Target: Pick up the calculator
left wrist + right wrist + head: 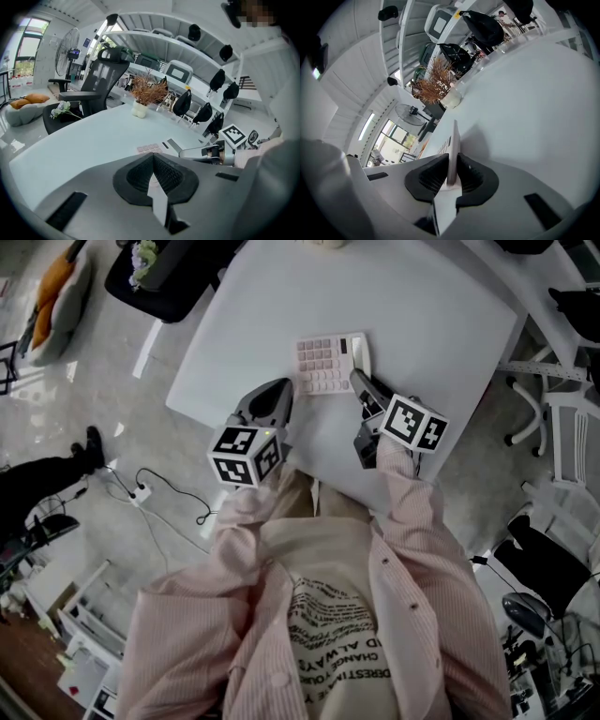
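A pale calculator (328, 362) with pink keys lies near the front of the white table (441, 324). My right gripper (357, 380) reaches its near right edge. In the right gripper view the calculator (453, 140) stands edge-on as a thin slab between the dark pads (432, 177), which press on both its faces, so my right gripper (452, 168) is shut on it. My left gripper (279, 390) hovers just left of the calculator, its jaws together and empty. In the left gripper view, beyond my left gripper (153, 158), the pink keys (149, 148) and the right gripper (206, 152) show.
A small white vase of dried plants (139, 108) stands at the table's far side. A black office chair (101, 77) is beyond the table's left end. Cables and a power strip (142, 493) lie on the floor to the left. White chairs (562, 427) stand at the right.
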`<state>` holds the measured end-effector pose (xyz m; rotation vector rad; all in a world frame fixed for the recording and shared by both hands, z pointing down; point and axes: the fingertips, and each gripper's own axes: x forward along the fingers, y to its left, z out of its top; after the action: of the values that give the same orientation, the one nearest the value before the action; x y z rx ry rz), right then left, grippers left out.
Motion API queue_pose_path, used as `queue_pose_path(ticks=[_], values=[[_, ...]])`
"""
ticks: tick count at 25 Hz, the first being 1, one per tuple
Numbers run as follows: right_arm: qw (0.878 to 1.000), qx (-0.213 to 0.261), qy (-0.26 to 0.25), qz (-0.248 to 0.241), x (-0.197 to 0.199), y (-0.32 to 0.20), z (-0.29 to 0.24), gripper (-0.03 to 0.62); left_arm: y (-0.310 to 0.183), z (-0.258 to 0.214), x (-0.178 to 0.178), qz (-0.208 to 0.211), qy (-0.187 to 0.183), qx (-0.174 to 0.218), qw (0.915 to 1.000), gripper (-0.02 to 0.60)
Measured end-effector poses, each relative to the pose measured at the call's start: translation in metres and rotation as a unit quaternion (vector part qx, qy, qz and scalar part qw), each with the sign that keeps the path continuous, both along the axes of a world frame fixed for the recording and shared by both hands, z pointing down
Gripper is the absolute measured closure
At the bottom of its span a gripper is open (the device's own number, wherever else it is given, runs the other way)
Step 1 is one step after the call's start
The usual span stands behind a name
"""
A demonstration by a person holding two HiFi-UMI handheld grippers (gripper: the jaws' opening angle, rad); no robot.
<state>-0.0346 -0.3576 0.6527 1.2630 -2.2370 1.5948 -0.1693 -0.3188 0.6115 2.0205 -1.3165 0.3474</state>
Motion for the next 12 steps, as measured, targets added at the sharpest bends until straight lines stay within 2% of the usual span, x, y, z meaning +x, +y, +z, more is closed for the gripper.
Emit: queue_pose_path(ticks=[12], values=[[0.999, 0.007, -0.037, 0.013, 0.001, -0.004, -0.024, 0.543, -0.002, -0.022, -0.003, -0.004, -0.003, 0.018, 0.9998, 0.58]])
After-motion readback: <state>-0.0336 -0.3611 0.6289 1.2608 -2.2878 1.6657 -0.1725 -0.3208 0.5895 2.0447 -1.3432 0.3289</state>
